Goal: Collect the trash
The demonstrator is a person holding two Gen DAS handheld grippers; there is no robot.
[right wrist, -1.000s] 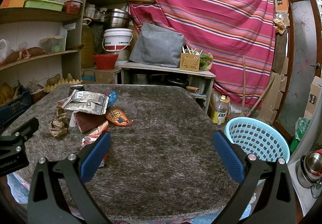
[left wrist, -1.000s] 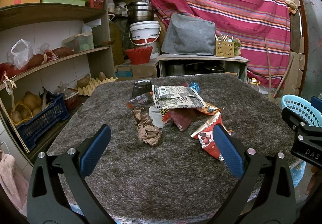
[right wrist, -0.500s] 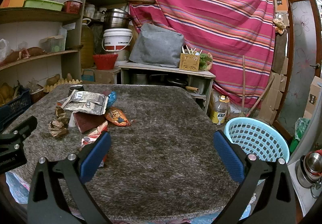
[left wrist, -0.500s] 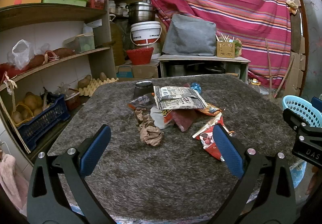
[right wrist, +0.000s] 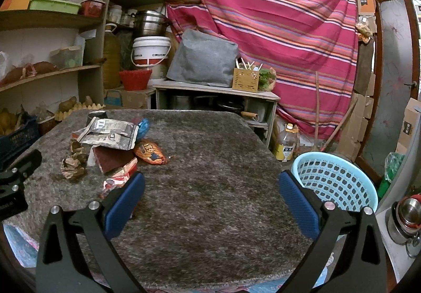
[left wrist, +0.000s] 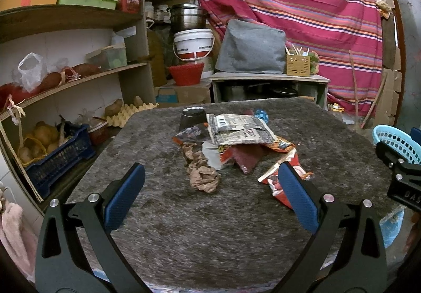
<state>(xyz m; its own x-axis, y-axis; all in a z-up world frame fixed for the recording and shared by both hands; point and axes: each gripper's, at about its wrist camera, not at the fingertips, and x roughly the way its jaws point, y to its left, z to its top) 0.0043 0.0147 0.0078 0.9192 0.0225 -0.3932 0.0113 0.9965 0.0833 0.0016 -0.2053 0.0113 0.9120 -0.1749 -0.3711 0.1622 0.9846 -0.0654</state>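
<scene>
A heap of trash lies on the grey shaggy table: a crumpled brown paper, a grey printed packet, a red wrapper, an orange wrapper and a dark cup. The heap also shows in the right wrist view, with the grey packet and brown paper. My left gripper is open and empty, short of the brown paper. My right gripper is open and empty above bare table. A light blue basket stands beside the table on the right.
Wooden shelves with bags, potatoes and a blue crate stand left. A low cabinet with a grey cover and a white bucket stand behind the table. A striped cloth hangs at the back. A bottle stands on the floor.
My left gripper has crept slightly forward toward the trash heap. The right gripper has barely moved. Both stay open.
</scene>
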